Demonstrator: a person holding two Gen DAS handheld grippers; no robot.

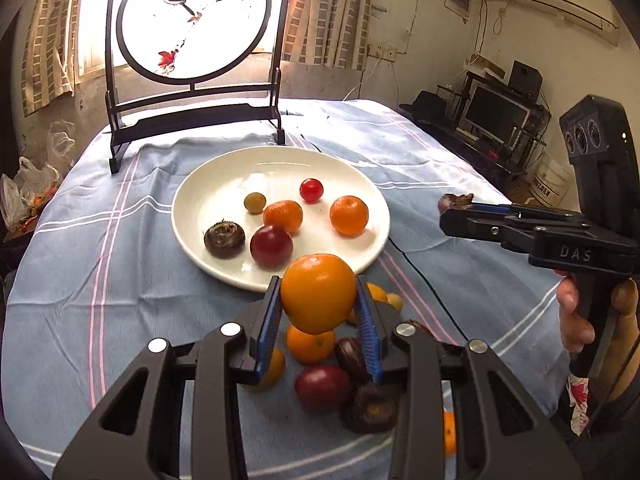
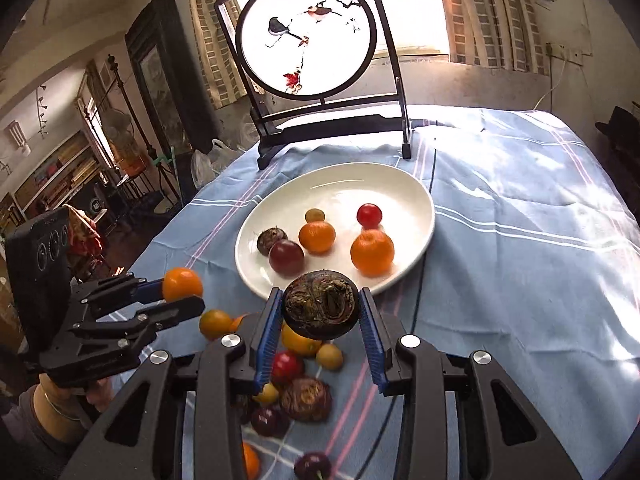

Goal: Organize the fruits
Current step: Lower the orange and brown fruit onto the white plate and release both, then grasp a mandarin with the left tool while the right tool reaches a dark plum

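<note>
Two grippers loaded: left gripper (image 1: 318, 304) clamps an orange (image 1: 318, 292), right gripper (image 2: 320, 312) clamps a water chestnut (image 2: 320, 304), both held above the near rim of the white plate (image 1: 200, 196). Six fruits on plate; loose pile (image 2: 296, 384) on the blue cloth (image 2: 520, 240) below.

Orange (image 1: 318, 292) round, glossy, clamped between blue pads of left gripper (image 1: 319, 312), raised above cloth. Brown water chestnut (image 2: 321, 305) pinched in right gripper (image 2: 320, 316), just short of plate rim. White plate (image 1: 212, 184) holds six small fruits, apart or touching. Loose fruit pile (image 1: 332, 376) on cloth beneath grippers.
</note>
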